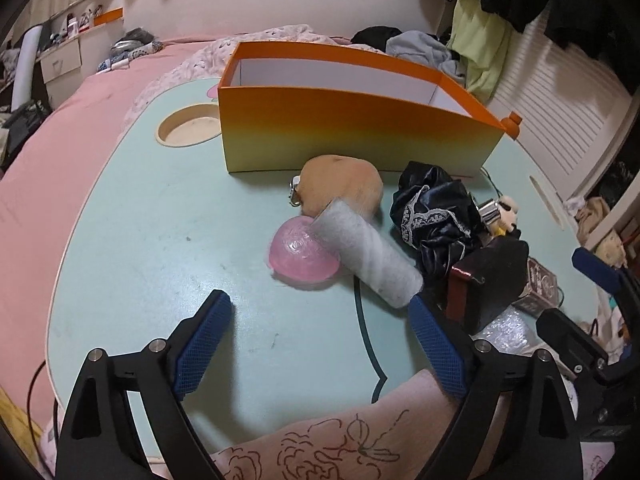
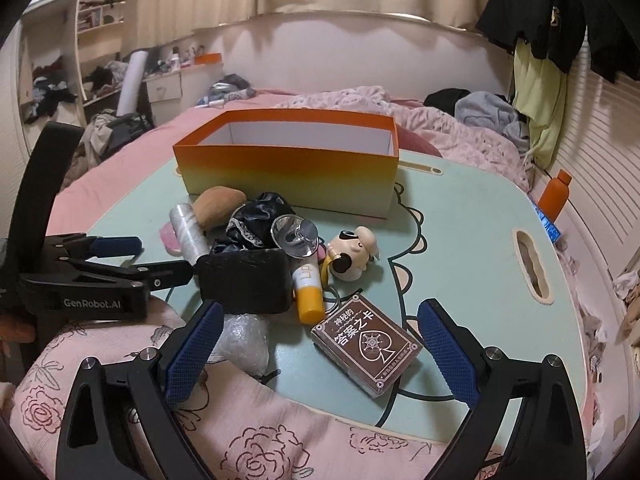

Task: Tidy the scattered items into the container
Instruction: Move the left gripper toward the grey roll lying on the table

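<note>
Standing wide with nothing between its blue pads, the left gripper (image 1: pixel 320 344) hovers over the pale green table (image 1: pixel 132 216), near a grey roll (image 1: pixel 370 254) leaning on a pink dome (image 1: pixel 300 254) and a tan pouch (image 1: pixel 340 188). The right gripper (image 2: pixel 320 356) is equally wide and empty, just near of a brown card box (image 2: pixel 366 346). The orange container (image 2: pixel 288 164) stands at the far side; it looks empty, though its floor is hidden. Black fabric (image 2: pixel 256 220), a yellow lip tube (image 2: pixel 308 292) and a panda toy (image 2: pixel 352 256) lie between.

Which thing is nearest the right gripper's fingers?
The brown card box, lying between the right hand-held gripper fingers; the other items sit farther back.
</note>
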`<move>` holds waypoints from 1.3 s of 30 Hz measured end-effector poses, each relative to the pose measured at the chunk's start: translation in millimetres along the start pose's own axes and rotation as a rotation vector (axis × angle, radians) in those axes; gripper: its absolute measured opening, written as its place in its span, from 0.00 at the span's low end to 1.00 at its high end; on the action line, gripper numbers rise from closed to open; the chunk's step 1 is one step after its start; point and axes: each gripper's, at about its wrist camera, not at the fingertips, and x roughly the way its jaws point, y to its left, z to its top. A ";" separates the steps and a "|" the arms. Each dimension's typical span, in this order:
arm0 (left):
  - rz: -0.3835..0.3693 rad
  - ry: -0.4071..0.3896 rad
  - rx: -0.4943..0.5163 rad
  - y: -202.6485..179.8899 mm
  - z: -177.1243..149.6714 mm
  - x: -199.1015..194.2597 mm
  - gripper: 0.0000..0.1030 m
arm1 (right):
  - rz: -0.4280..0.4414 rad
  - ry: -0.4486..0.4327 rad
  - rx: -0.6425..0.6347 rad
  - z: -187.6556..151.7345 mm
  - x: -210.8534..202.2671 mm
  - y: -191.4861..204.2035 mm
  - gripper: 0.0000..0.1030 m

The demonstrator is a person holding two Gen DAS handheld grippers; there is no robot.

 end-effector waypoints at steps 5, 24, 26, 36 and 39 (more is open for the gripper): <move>0.003 0.000 0.005 -0.4 -0.4 -0.2 0.88 | 0.008 0.007 0.012 -0.6 0.6 -1.4 0.95; -0.155 -0.118 0.017 1.3 9.9 -18.7 0.88 | 0.014 0.000 0.028 -1.1 -3.0 -4.1 0.95; -0.166 -0.134 0.083 -7.7 13.1 -20.5 0.88 | 0.017 0.002 0.031 -1.2 -3.4 -4.5 0.95; -0.074 -0.196 0.419 -36.4 20.2 -22.8 0.88 | 0.020 0.005 0.035 -1.6 -3.1 -4.2 0.95; -0.035 -0.202 0.510 -40.9 19.2 -22.7 0.88 | 0.022 0.007 0.036 -1.7 -2.9 -4.2 0.95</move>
